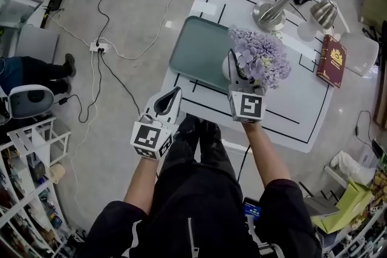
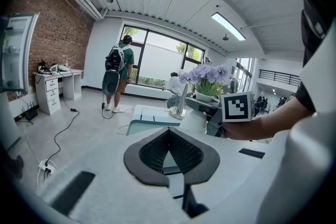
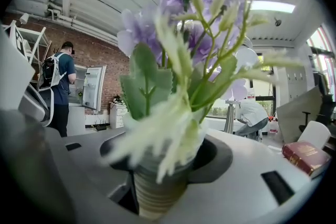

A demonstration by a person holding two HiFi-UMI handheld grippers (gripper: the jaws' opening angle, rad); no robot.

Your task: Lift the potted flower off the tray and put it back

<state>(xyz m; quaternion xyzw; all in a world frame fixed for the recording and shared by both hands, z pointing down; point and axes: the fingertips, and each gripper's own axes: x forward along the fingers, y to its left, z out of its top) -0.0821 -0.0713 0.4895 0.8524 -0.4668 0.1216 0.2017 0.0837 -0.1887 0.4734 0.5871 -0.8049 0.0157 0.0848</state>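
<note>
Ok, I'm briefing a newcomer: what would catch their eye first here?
The purple potted flower, its pot clamped in the right gripper, at the right edge of the green tray on the white table. Next, the left gripper, shut and empty, off the table's near-left corner. A red book lies at the table's right.

1. Potted flower [image 1: 260,57]: lilac-purple blooms, green leaves.
2. Its pot [image 3: 155,194]: cream-ish with fine ribbed stripes.
3. Tray [image 1: 196,45]: plain muted grey-green.
4. Table [image 1: 302,109]: white with black lines.
5. Book [image 1: 331,60] at the table's right edge: dark red, gold print.
</note>
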